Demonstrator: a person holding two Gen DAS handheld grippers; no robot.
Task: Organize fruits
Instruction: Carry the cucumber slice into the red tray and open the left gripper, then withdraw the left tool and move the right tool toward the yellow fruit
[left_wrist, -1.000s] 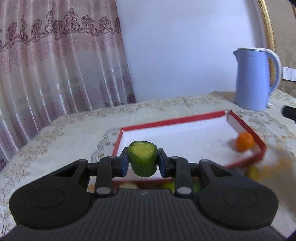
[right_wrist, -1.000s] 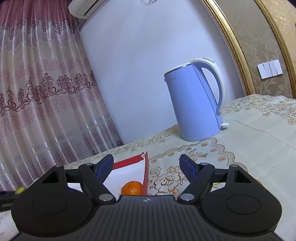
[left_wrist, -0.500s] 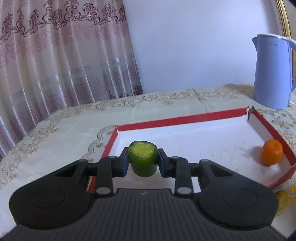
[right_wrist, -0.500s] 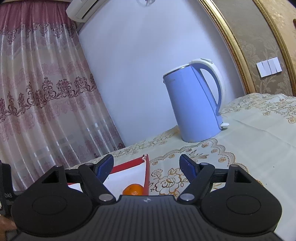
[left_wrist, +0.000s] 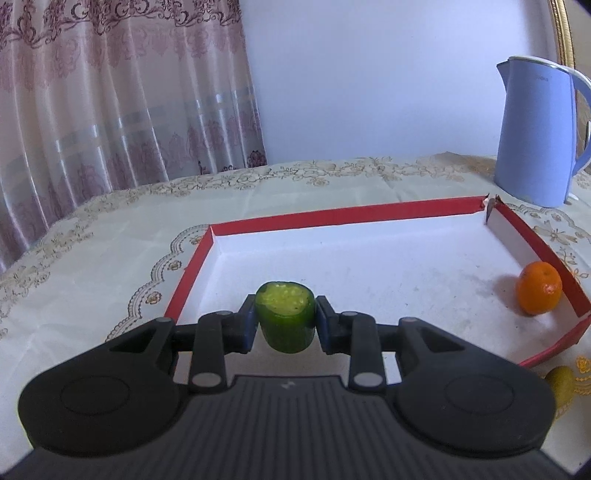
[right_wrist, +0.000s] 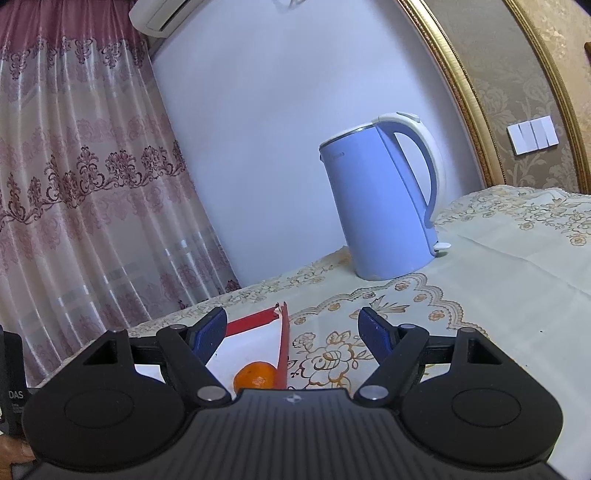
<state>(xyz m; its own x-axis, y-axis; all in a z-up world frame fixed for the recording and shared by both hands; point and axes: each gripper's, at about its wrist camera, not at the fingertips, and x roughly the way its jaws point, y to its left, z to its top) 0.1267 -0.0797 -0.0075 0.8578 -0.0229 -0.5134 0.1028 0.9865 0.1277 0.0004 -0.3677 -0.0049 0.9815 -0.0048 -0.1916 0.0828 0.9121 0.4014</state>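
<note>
A green cut fruit (left_wrist: 286, 317), axis upright, is gripped by the left gripper (left_wrist: 285, 325) seemingly above the red tray (left_wrist: 343, 216); the right gripper (right_wrist: 291, 328) is held open, empty.

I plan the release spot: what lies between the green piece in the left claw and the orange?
Only bare white floor of the red tray separates green piece from orange, per the left wrist view.

Lighting: soft daylight through left curtain (left_wrist: 122, 110); faint shadow left of orange (left_wrist: 538, 288). Sharp focus; fisheye-bent, dark-cornered edges.
</note>
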